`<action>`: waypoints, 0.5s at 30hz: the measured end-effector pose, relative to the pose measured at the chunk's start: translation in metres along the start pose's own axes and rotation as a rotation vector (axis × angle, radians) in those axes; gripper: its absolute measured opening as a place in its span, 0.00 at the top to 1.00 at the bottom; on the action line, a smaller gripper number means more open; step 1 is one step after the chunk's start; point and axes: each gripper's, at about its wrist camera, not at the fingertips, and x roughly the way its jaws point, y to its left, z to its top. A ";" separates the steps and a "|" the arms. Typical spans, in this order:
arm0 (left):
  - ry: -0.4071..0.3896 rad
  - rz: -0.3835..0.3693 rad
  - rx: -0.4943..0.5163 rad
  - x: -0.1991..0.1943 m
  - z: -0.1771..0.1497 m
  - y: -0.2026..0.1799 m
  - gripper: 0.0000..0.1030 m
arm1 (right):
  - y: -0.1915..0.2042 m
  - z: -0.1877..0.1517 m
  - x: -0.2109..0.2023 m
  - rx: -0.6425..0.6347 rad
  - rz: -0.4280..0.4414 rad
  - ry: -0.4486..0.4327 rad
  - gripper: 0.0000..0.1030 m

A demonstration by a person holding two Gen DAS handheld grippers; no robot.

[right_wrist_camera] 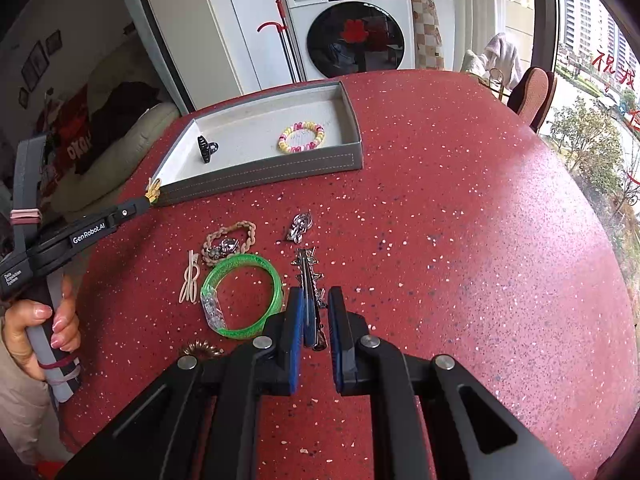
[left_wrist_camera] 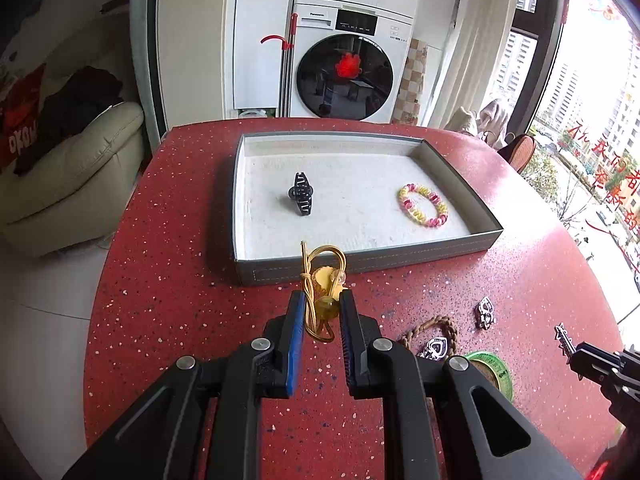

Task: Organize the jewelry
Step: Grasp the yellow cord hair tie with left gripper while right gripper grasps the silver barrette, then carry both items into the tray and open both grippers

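Observation:
My left gripper [left_wrist_camera: 322, 300] is shut on a yellow hair tie with beads [left_wrist_camera: 326, 280], held just in front of the grey tray's near wall [left_wrist_camera: 360, 266]. It also shows in the right wrist view [right_wrist_camera: 154, 191] at the tray's near left corner. The tray [right_wrist_camera: 280, 170] holds a black claw clip [left_wrist_camera: 302, 194] and a pink-yellow bead bracelet [left_wrist_camera: 423, 205]. My right gripper [right_wrist_camera: 314, 304] is shut on a silver star hair clip [right_wrist_camera: 308, 280] low over the red table; it also shows in the left wrist view [left_wrist_camera: 568, 346].
On the red speckled table [right_wrist_camera: 460, 220] lie a green bangle [right_wrist_camera: 240, 296], a braided beige bracelet [right_wrist_camera: 230, 236] with a silver charm, a silver brooch [right_wrist_camera: 300, 226], a beige hair pin [right_wrist_camera: 190, 276] and a bronze coil [right_wrist_camera: 200, 349]. A sofa stands left, a washing machine behind.

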 end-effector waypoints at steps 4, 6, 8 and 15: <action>-0.019 0.013 0.004 0.001 0.017 0.002 0.65 | -0.003 0.028 0.002 -0.006 0.023 -0.017 0.87; -0.020 0.011 -0.005 0.003 0.026 0.004 0.65 | -0.002 0.043 0.004 -0.017 0.030 -0.029 0.87; -0.021 0.010 -0.010 0.006 0.034 0.006 0.65 | 0.001 0.059 0.008 -0.038 0.037 -0.040 0.87; 0.026 0.018 0.000 0.036 0.056 0.009 0.65 | 0.012 0.114 0.033 -0.081 0.082 -0.048 0.87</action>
